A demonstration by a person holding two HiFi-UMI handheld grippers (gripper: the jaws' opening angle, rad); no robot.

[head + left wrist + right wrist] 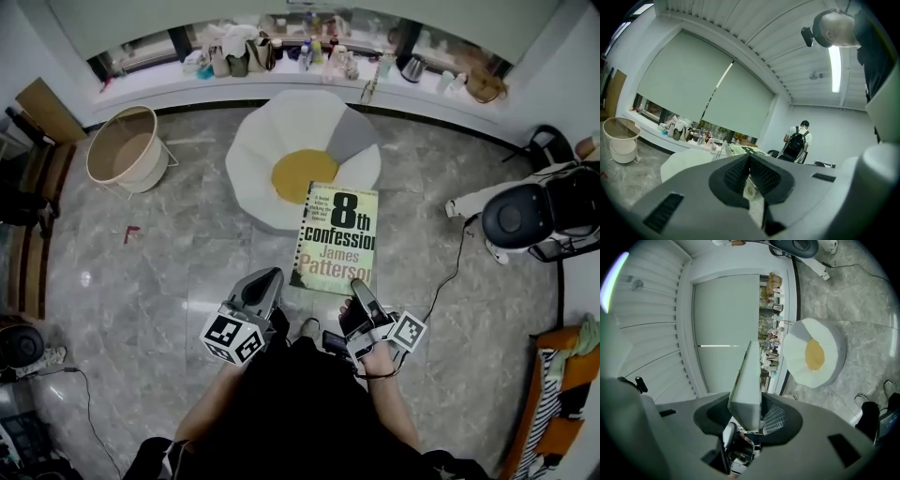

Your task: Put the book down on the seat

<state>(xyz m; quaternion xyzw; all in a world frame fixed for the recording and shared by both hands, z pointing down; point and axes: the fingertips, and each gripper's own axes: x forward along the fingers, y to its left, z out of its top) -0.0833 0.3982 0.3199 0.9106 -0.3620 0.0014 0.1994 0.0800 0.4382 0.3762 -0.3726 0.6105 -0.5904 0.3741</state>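
My right gripper (pixel 361 292) is clamped on the near edge of the book (pixel 336 239) and holds it flat, cover up, above the floor (pixel 187 234). Seen from the head view, the book's far edge covers the near rim of the white seat (pixel 272 141) with its yellow centre (pixel 300 173). My left gripper (pixel 266 279), just left of the book, has its jaws closed together on nothing.
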